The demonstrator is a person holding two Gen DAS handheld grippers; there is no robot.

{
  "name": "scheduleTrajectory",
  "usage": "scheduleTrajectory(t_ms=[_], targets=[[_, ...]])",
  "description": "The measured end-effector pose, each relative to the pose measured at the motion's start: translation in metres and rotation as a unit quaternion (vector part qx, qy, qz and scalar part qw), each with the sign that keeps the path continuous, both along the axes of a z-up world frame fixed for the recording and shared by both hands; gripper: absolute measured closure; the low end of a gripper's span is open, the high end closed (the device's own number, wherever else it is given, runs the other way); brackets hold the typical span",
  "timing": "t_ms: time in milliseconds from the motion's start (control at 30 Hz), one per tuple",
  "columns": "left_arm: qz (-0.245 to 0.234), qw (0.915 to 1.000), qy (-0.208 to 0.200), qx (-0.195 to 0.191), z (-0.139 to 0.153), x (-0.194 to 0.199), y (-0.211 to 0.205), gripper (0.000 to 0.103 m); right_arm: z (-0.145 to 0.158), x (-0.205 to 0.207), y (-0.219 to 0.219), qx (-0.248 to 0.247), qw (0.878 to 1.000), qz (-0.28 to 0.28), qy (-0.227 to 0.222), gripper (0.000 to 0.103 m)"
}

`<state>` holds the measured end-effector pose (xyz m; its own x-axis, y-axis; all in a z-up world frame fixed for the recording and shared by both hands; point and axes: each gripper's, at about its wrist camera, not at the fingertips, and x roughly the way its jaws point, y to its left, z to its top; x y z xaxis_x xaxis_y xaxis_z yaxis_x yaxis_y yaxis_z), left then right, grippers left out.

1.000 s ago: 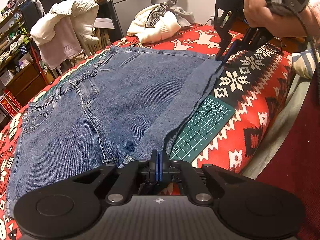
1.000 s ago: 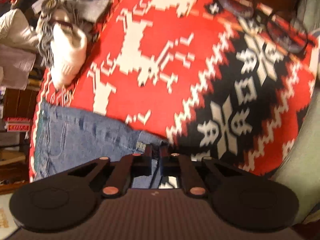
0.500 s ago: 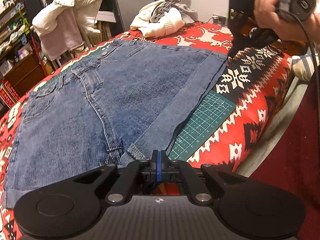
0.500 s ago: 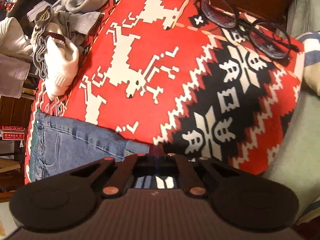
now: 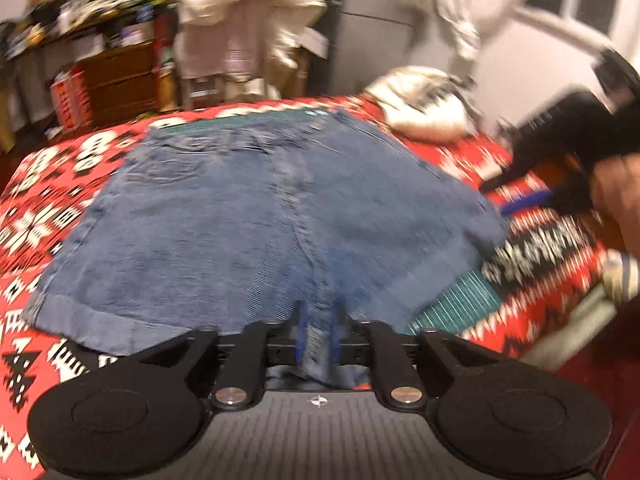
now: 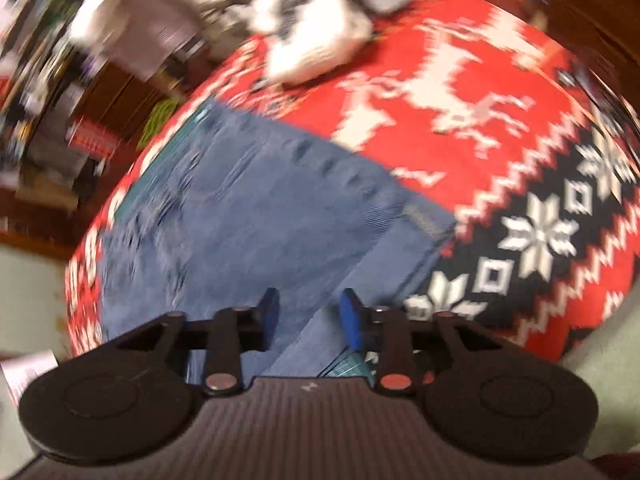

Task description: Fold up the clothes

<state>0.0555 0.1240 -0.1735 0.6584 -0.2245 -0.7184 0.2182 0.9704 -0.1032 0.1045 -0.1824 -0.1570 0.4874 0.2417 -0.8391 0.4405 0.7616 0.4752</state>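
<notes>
A: Denim shorts [image 5: 260, 216] lie spread flat on the red patterned blanket [image 5: 52, 184], waistband at the far end, leg hems nearest the left gripper [image 5: 318, 338].

B: And that left gripper sits right at the crotch seam, fingers a little apart with denim between them, not clamped.

A: The right gripper [image 6: 308, 314]?

B: Fingers wide apart, holding nothing, hovering over the shorts' right-hand edge. The hem corner lies just ahead and to its right.

A: So the centre seam runs straight away from the left gripper. That's the line a lengthwise fold would turn on, I reckon.

B: Both grippers are close; the right is nearer the outer edge. Everything's blurred, mind.

A: Any containers?

B: None. A green cutting mat [image 5: 460, 304] pokes out under the denim, and a white garment [image 6: 316, 48] lies far ahead.
</notes>
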Motion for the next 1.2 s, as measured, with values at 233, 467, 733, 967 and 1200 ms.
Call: scheduleTrajectory(t_ms=[233,467,733,967,1200], targets=[[0.07,0.9974,0.012,0.016,-0.008,0.02,0.012,0.055,0.007,0.006,0.066,-0.098,0.992,0.08,-0.016,0.019],[0.103,0.9928,0.028,0.054,-0.024,0.034,0.01,0.042,-0.008,0.013,0.115,-0.185,0.97,0.154,-0.013,0.004],[0.129,0.9883,0.06,0.055,-0.038,0.044,0.016,0.031,-0.034,0.024,0.125,-0.206,0.963,0.169,0.027,0.001],[0.136,0.9855,0.056,0.084,-0.044,0.045,0.011,0.016,-0.05,0.03,0.128,-0.236,0.955,0.172,0.053,0.0],[0.168,0.9806,0.076,0.067,-0.05,0.053,0.025,0.0,-0.051,0.027,0.129,-0.243,0.954,0.17,0.051,0.0]])
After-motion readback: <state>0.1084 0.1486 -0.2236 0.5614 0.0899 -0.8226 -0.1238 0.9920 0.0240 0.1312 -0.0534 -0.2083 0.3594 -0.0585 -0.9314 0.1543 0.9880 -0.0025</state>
